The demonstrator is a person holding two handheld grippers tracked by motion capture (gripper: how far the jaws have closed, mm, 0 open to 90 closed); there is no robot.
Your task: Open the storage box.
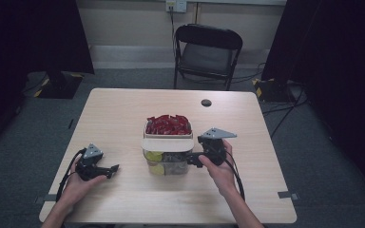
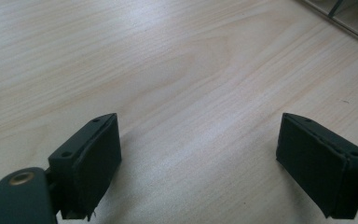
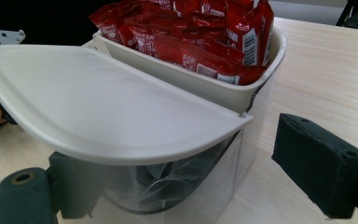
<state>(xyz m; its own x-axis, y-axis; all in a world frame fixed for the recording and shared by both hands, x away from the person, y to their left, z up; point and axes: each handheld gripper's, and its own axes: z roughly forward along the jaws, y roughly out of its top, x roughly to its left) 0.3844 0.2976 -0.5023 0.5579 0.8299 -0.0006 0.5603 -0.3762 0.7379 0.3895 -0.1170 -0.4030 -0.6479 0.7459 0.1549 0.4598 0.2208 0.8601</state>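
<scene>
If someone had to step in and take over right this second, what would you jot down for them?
Left gripper: jaws open, nothing between them, resting on the table left of the container.
Right gripper: jaws open, at the container's right side, close to the clear lower box; no grip yet.
Container: mid-table. Its white upper tray is full of red sachets; the white lid covers the front half. Yellow-green and dark packets lie in the clear box below.
Done: nothing moved out that I can see.
Left: probably take hold of the container or lid with the right gripper and carry on.
</scene>
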